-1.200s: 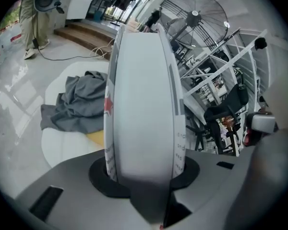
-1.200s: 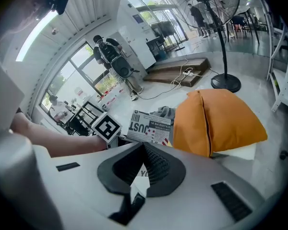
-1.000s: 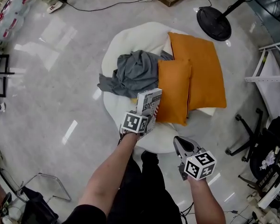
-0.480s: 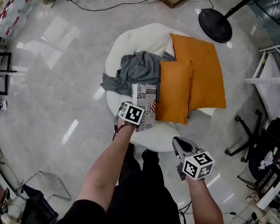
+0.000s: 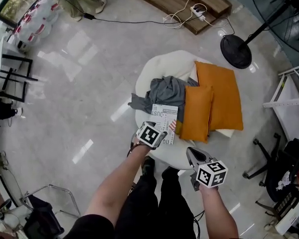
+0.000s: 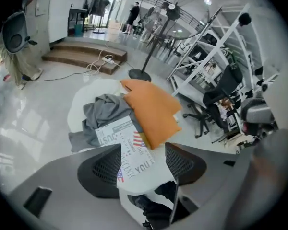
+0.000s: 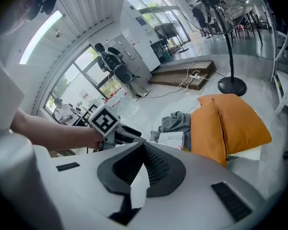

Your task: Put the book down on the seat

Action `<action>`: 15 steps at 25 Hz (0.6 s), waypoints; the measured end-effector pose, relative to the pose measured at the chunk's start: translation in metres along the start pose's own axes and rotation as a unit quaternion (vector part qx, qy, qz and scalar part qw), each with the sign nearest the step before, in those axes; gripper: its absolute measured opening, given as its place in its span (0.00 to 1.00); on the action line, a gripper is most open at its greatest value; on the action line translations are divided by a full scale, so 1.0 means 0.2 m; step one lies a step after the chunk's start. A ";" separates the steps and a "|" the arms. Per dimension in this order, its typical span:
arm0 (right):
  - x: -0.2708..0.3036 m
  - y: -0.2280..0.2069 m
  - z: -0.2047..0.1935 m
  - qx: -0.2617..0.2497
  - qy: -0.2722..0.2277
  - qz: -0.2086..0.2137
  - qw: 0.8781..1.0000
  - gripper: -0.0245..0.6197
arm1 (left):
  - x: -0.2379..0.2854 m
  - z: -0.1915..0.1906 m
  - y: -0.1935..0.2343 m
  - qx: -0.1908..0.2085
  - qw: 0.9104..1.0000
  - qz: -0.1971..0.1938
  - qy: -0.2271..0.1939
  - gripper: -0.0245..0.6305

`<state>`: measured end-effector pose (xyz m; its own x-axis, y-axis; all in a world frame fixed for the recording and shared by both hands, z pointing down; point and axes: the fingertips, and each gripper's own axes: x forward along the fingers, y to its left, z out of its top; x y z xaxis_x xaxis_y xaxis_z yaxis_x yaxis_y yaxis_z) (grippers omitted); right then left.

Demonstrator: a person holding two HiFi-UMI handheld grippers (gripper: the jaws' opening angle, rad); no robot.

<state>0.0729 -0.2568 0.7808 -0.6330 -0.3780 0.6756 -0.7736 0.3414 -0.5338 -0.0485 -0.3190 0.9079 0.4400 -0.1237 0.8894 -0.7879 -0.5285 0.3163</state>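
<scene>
The left gripper [image 6: 143,163] has just been opened and lifted clear of the book [image 5: 165,123], left flat on the white seat [image 5: 167,64] at frame centre, while the right gripper [image 5: 193,156] is held closed, empty; placement is judged complete.

A printed paperback book [image 5: 165,124] lies flat on a round white cushioned seat [image 5: 165,64] at frame centre, between a crumpled grey cloth [image 5: 164,91] and a small orange cushion [image 5: 196,113] that overlaps a larger orange cushion [image 5: 222,96]. The left gripper [image 5: 154,136], jaws just opened and free of the book, covers its lower left corner; the right gripper [image 5: 192,156], jaws together, hangs lower right.
</scene>
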 end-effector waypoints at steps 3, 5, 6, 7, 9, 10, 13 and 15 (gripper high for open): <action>-0.03 0.13 0.05 0.002 -0.006 -0.001 1.000 0.06 | -0.19 -0.02 -0.09 0.021 0.999 -0.023 -0.013 0.47; -0.08 0.24 0.10 -0.003 -0.016 0.002 1.000 0.06 | -0.33 -0.03 -0.14 0.014 0.999 -0.033 -0.031 0.47; -0.10 0.29 0.12 -0.008 -0.020 0.004 1.000 0.06 | -0.39 -0.03 -0.18 0.005 0.998 -0.046 -0.048 0.47; -0.13 0.34 0.15 -0.013 -0.024 0.006 1.000 0.06 | -0.46 -0.02 -0.22 -0.004 0.996 -0.059 -0.064 0.47; -0.20 0.42 0.18 -0.021 -0.031 0.006 0.999 0.06 | -0.60 -0.02 -0.27 -0.020 0.994 -0.067 -0.083 0.47; -0.24 0.46 0.19 -0.024 -0.034 0.004 0.999 0.06 | -0.68 -0.02 -0.29 -0.025 0.993 -0.067 -0.093 0.47; -0.36 0.54 0.20 -0.031 -0.042 -0.007 0.999 0.06 | -0.89 0.01 -0.34 -0.020 0.989 -0.060 -0.134 0.39; -0.44 0.58 0.20 -0.032 -0.051 -0.016 0.998 0.06 | -1.05 0.04 -0.35 -0.009 0.986 -0.039 -0.165 0.34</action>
<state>0.0372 -0.2181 0.6393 -0.6099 -0.4736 0.6354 -0.7923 0.3803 -0.4770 -0.0819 -0.2621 0.6972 0.6131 -0.3512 0.7076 -0.7525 -0.5324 0.3878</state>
